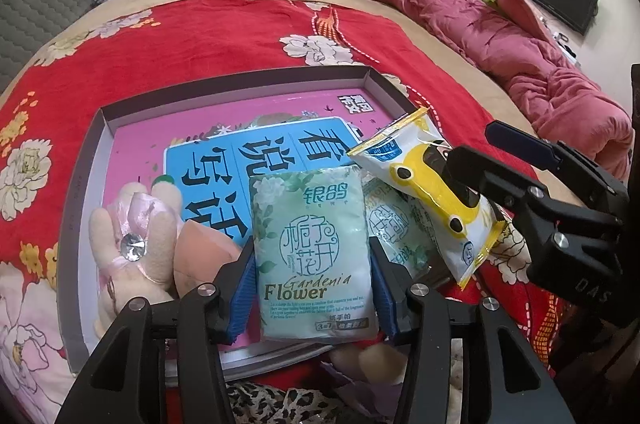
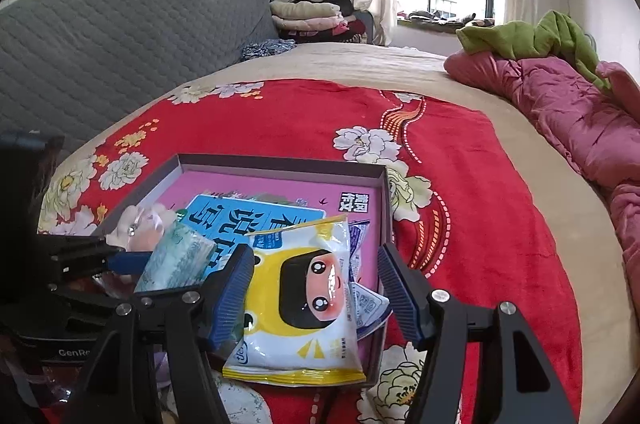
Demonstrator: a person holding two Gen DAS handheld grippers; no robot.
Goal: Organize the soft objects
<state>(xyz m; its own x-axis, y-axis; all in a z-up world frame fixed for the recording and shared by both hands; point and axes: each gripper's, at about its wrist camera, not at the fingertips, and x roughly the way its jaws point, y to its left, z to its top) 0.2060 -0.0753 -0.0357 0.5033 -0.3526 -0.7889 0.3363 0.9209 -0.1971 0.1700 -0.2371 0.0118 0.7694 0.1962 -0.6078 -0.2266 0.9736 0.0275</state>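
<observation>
Tissues (image 1: 316, 252) sit clamped between our left gripper's (image 1: 314, 284) blue pads at lower centre of the left view, over the box (image 1: 236, 84). In the right view our right gripper (image 2: 316, 288) stands wide, its right pad clear of the yellow pack (image 2: 300, 300) that lies between the jaws on the box's near corner. A plush toy (image 1: 136, 244) lies in the box at lower left, on the red blanket (image 1: 200, 36).

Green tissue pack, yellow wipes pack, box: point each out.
Green tissue pack (image 1: 314, 248), left wrist view, front label.
Yellow wipes pack (image 2: 308, 304), right wrist view, printed face.
Box (image 1: 224, 82), left wrist view, far wall.
</observation>
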